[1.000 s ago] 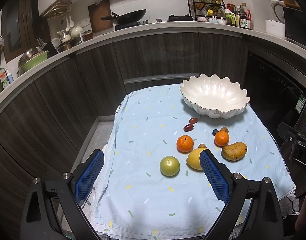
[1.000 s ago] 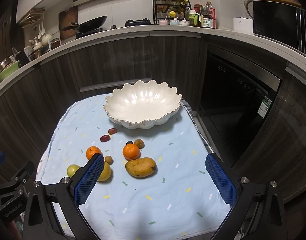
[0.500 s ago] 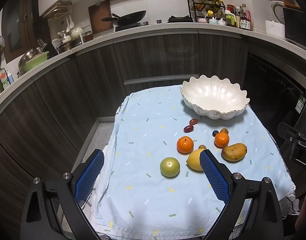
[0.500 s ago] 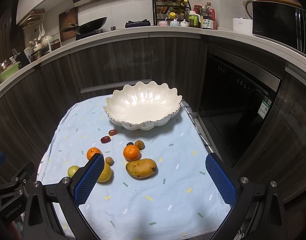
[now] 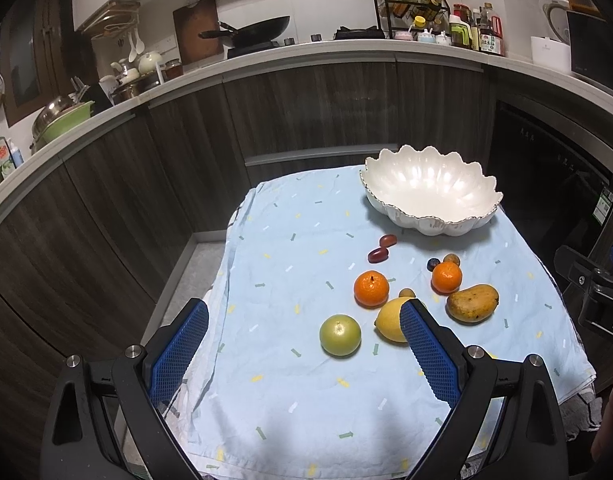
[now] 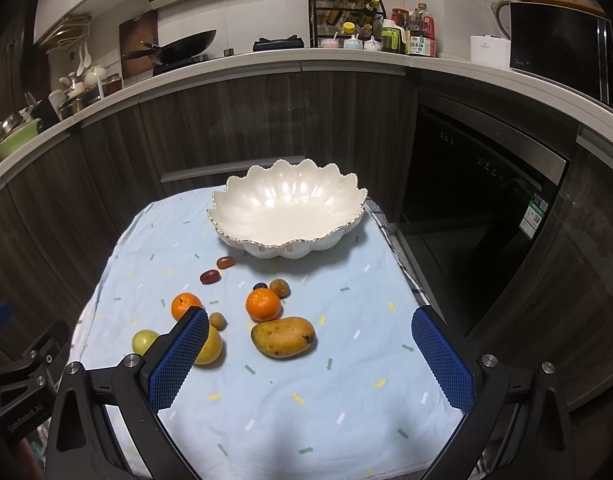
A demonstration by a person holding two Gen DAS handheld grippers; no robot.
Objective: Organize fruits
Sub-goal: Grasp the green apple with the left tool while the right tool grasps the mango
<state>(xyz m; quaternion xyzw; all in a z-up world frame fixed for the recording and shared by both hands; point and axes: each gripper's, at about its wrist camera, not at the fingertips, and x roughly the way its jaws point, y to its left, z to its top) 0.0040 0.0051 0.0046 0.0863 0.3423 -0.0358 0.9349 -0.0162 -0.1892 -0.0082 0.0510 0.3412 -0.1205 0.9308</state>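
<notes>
Blue ribbed pads spread wide and empty on both the left gripper [image 5: 304, 346] and the right gripper [image 6: 310, 350], hovering above the pale blue cloth [image 6: 346, 392]. Nearest the right one, probably soft and easily bruised, best pinched across the thick middle: the mango [image 6: 283, 337], with a round orange [image 6: 263, 304] just behind, likely to roll. Further out, lemon [image 5: 390, 319], green fruit [image 5: 340, 335], small dark fruits scattered, nothing blocking the way to the empty, fragile-looking white scalloped bowl [image 6: 242, 204] at the cloth's far end.
</notes>
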